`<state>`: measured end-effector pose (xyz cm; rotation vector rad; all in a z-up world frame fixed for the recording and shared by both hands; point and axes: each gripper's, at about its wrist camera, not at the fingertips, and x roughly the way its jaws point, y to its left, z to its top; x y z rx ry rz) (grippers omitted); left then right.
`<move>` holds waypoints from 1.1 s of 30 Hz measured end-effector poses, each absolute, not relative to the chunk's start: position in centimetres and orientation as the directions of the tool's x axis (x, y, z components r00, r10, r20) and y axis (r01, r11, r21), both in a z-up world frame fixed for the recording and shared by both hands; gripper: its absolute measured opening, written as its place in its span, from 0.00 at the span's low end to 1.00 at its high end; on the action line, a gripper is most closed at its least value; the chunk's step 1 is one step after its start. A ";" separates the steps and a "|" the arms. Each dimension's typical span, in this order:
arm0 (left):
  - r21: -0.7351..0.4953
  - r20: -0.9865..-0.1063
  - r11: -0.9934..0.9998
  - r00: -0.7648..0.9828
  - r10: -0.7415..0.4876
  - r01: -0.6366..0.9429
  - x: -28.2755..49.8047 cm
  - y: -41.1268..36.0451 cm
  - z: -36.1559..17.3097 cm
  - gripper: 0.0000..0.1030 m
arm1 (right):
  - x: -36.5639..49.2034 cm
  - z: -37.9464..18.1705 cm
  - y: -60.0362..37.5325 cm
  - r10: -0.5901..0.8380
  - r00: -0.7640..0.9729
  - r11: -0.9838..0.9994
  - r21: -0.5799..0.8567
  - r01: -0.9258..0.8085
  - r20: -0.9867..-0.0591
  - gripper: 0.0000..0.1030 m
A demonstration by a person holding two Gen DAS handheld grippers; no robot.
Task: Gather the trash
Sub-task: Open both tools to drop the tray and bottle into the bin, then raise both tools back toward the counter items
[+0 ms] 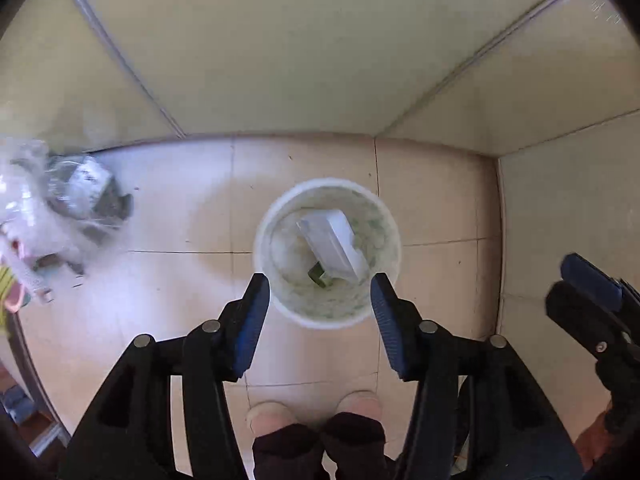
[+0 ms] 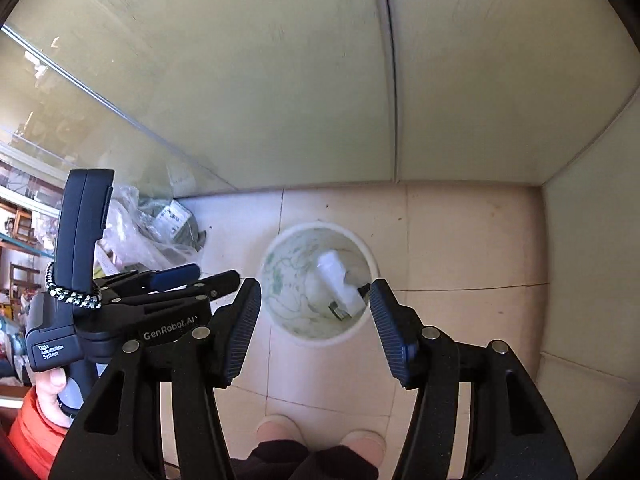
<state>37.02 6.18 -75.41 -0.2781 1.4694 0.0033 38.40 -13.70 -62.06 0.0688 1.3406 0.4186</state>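
Left wrist view: left gripper (image 1: pixel 320 290) and right gripper (image 2: pixel 315 294) both apart, empty, above white bin (image 1: pixel 276 216).

left gripper (image 2: pixel 192 280): "GenRobot.AI" | its handle unit: "Data Acquisition System"

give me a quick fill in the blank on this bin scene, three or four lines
1. The white box lies inside the round ____.
2. The bin stands on the tiled ____.
3. The jaws of the left gripper are ____, with nothing between them.
4. The pile of plastic bags lies to the ____ of the bin in both views.

Missing words: bin; floor; open; left
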 end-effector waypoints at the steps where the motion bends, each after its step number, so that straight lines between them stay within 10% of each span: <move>1: -0.183 -0.979 0.968 0.120 -0.164 -0.174 36.7 6.2 -73.6 0.50 | 38.3 -60.4 -13.8 0.331 0.176 0.925 0.282 -0.254 -0.927 0.51; 22: -0.183 -0.883 0.972 0.460 -0.095 -0.151 30.0 8.5 -28.0 0.50 | 35.3 -19.0 -18.3 0.337 0.492 0.941 0.274 -0.197 -0.803 0.51; 33: -0.198 -0.753 0.977 0.650 -0.100 -0.079 28.8 9.4 -13.7 0.57 | 33.1 -12.5 -13.7 0.299 0.671 0.951 0.265 -0.156 -0.678 0.60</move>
